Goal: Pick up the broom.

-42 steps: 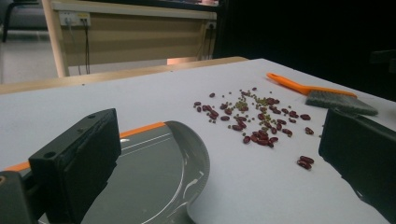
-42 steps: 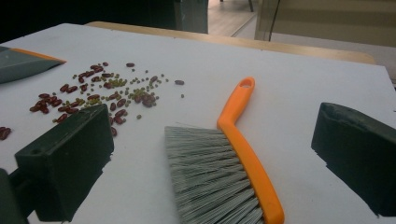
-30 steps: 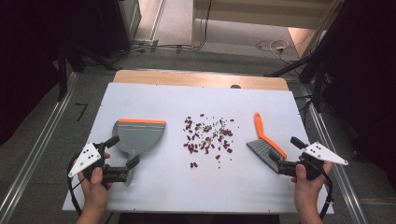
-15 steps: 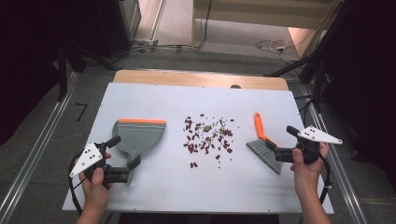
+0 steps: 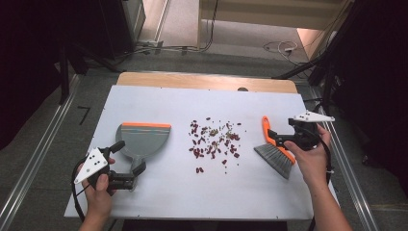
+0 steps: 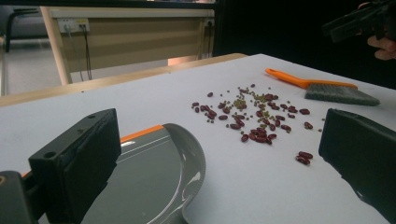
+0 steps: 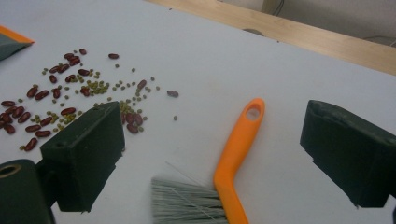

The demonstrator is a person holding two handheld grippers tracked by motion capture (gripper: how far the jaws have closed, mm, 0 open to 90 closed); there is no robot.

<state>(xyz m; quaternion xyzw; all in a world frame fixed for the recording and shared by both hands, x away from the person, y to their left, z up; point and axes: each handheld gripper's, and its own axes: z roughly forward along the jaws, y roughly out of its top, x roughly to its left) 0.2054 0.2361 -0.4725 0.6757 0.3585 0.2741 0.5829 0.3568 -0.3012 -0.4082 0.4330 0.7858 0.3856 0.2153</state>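
High view: a white table bears a grey dustpan with an orange lip at 9 o'clock, a scatter of red and green beans at centre, and an orange-handled brush with grey bristles at 3 o'clock. The left gripper sits at the dustpan's handle end, at about 8 o'clock, its jaws wide apart on either side of the handle without pressing it. The right gripper hovers at the brush handle; its jaws have just been closing slightly yet stand wide, the handle between them and ungripped. Left gripper view: the dustpan hollow lies between the spread jaws, nearer the left one, a detail the high view hides under the hand; beans spread at 1 o'clock, the brush beyond at 2 o'clock, and the other gripper's black jaws at the upper right corner. Right gripper view: the hanging hole at the brush handle tip becomes visible, bristles at 6 o'clock, beans at 10 o'clock, and a corner of the dustpan lip at the left edge.
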